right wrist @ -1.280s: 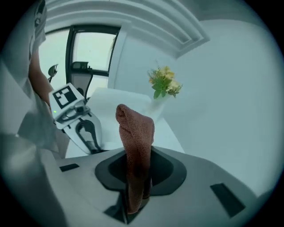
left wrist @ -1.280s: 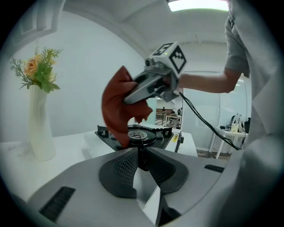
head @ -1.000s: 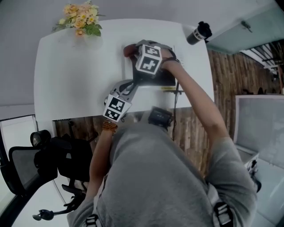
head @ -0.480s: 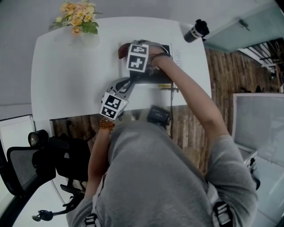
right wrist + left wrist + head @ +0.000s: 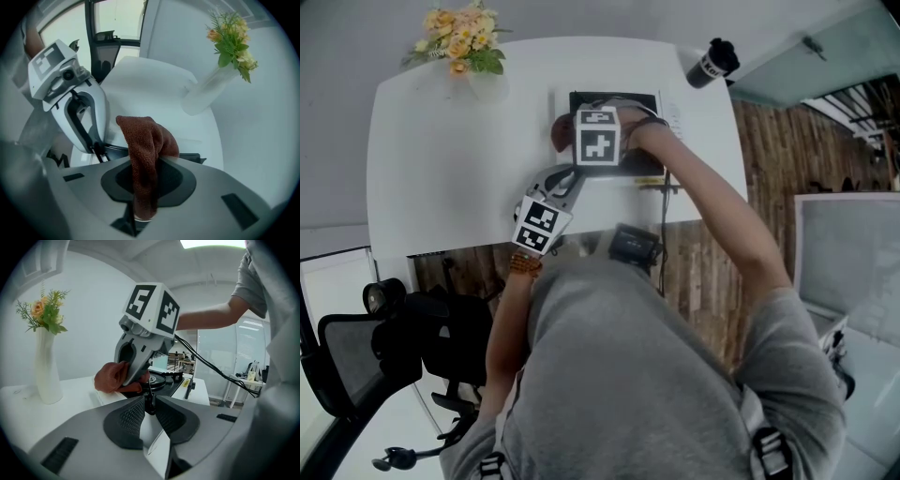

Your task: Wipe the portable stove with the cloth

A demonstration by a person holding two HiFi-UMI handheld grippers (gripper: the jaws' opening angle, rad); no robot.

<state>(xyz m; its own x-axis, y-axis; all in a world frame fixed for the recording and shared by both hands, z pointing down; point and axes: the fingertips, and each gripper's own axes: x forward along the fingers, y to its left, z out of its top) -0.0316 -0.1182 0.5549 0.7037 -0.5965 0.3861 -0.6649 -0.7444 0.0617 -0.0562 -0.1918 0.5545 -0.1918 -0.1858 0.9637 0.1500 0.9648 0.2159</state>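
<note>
On white table (image 5: 441,159): flower vase (image 5: 473,58) far left; left gripper (image 5: 150,405) jaws nearly together, nipping a small black part at portable stove (image 5: 619,101) near edge; right gripper (image 5: 143,180) pinches brown cloth (image 5: 147,140) against stove's left side; bottle (image 5: 714,66) far right.

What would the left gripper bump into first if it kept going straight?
The stove: the left gripper already seems to pinch a thin black part at its near edge. The cloth and right gripper sit farther behind.

The white table (image 5: 441,141) carries a vase of flowers (image 5: 467,47), the portable stove (image 5: 619,98), and seemingly a dark flask (image 5: 712,64).
</note>
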